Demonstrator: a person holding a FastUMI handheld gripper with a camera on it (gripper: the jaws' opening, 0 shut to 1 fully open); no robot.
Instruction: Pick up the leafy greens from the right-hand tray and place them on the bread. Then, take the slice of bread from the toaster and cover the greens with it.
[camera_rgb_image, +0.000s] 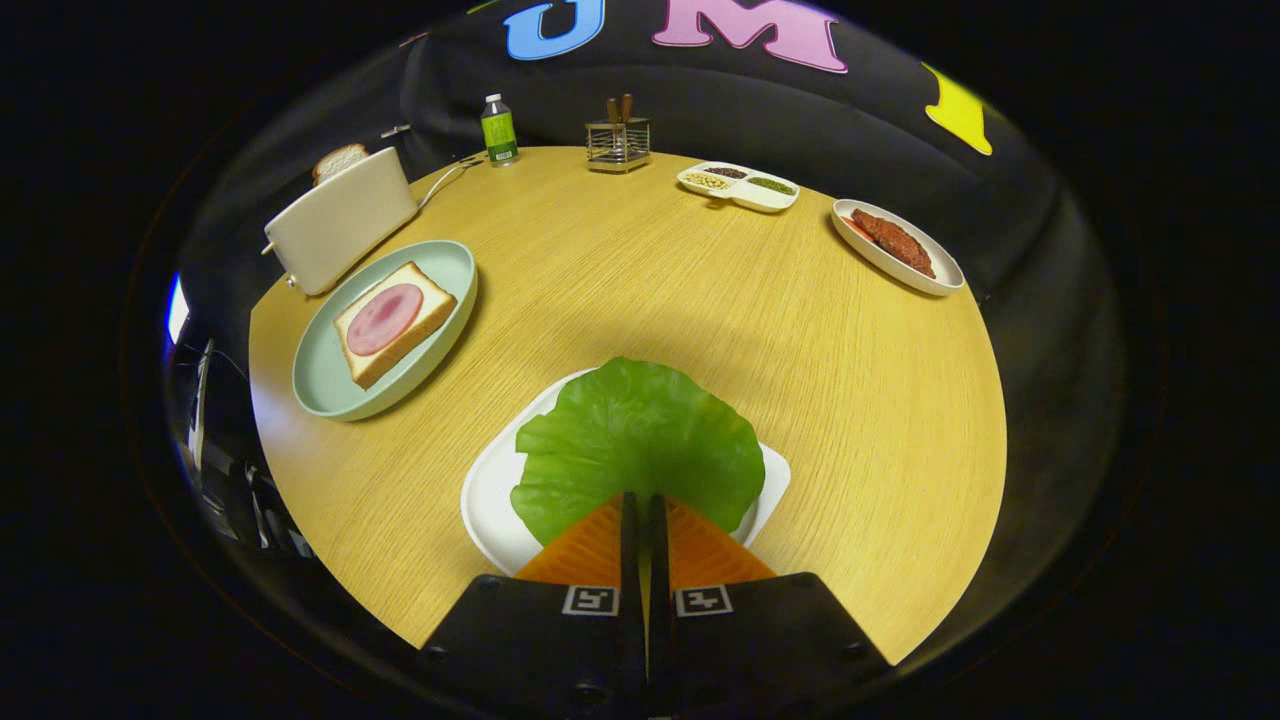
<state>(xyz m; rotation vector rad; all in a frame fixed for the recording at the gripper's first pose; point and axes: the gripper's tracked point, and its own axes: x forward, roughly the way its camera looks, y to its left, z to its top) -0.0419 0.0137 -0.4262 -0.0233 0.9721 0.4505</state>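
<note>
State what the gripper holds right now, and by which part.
The gripper is shut on the lettuce leaf, pinching its near edge between both fingers. The leaf spreads ahead of the fingertips over the white tray.

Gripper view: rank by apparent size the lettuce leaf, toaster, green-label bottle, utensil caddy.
1. Green lettuce leaf, just ahead of the shut tongs; nearness inflates it.
2. Cream toaster.
3-4. Metal utensil caddy and small green-label bottle look alike; no ranking.
</note>
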